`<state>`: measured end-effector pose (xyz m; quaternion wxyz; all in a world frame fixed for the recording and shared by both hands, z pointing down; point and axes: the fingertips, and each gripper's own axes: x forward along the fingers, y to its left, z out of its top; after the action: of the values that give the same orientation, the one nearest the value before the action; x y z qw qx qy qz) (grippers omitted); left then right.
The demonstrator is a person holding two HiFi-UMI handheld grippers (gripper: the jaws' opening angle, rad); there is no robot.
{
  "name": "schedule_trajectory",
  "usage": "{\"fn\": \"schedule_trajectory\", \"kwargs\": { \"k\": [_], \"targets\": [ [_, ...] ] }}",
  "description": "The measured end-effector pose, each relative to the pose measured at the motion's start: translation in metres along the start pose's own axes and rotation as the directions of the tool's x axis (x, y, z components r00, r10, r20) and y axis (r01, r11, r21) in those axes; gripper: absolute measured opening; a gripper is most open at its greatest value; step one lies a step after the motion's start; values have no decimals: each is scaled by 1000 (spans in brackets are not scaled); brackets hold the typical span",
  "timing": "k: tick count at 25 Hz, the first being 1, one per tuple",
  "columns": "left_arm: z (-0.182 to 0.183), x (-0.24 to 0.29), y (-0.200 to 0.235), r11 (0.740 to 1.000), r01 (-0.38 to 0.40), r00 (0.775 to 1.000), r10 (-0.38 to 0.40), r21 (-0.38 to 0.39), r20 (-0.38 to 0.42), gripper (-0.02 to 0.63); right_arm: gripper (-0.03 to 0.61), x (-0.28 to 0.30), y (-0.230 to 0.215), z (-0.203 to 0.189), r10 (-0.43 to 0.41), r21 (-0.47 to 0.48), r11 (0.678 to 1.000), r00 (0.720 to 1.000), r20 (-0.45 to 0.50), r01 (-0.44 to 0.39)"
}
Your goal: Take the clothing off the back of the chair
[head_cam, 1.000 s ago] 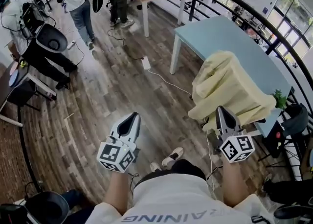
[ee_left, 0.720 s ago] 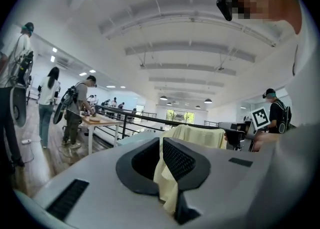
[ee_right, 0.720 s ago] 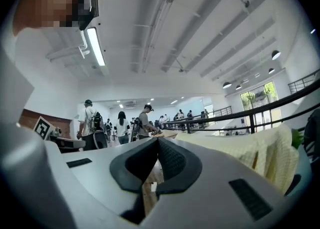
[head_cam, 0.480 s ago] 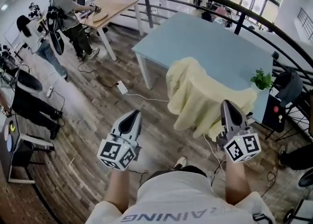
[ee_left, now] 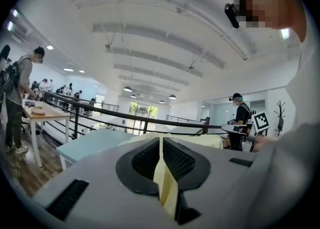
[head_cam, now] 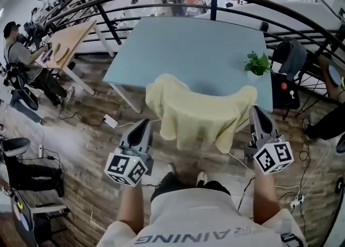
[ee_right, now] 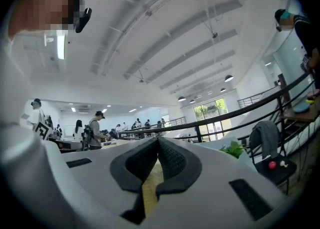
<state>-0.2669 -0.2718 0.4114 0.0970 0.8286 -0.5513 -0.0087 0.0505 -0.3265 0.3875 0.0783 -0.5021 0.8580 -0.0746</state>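
On the left, the left gripper (head_cam: 144,124) is held out level with its jaws pressed together and no fabric in them. It sits short of the cloth, down by the garment's lower left corner and apart from it. A thin pale yellow line shows in the seam between its pads, and I can't tell whether that belongs to the gripper itself. In the middle is the prize: the pale yellow clothing (head_cam: 197,112), draped wide over the chair back right in front of the blue table (head_cam: 188,46). The chair is so well covered that hardly any of it shows. On the right, the right gripper (head_cam: 256,111) is just beside the garment's right-hand corner, its jaws also closed on nothing. So none of the task is done. The garment is untouched, and what's left is everything: open up, take hold of the cloth and lift it off.
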Motion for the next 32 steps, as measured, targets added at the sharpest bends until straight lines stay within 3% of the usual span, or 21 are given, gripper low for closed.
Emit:
{"fn": "schedule_trajectory", "kwargs": {
  "k": [7, 12, 16, 22, 24, 29, 32],
  "targets": [
    [2, 49, 56, 983, 175, 984, -176, -45, -17, 49, 23, 3, 3, -5, -214, -17, 977, 977, -1, 214],
    [8, 83, 87, 960, 274, 960, -276, -51, -41, 49, 23, 23, 5, -17, -297, -19, 955, 954, -53, 296],
    [4, 104, 105, 948, 308, 944, -315, -76, -98, 51, 23, 21, -11, -19, -339, 19, 940, 939, -60, 340],
    [1, 129, 113, 921, 360, 892, -386, -148, -234, 55, 25, 23, -42, -7, -293, 116, 945, 950, -108, 305],
    [-1, 137, 110, 902, 380, 866, -425, -204, -265, 106, 34, 29, -50, -7, -265, 133, 949, 953, -149, 285],
    [-8, 162, 112, 879, 384, 813, -467, -282, -348, 239, 173, 53, -63, -19, -161, 109, 974, 942, -294, 200],
    [-13, 180, 114, 829, 396, 770, -535, -396, -349, 250, 238, 66, -73, -31, -88, 155, 977, 936, -341, 148]
  ]
}}
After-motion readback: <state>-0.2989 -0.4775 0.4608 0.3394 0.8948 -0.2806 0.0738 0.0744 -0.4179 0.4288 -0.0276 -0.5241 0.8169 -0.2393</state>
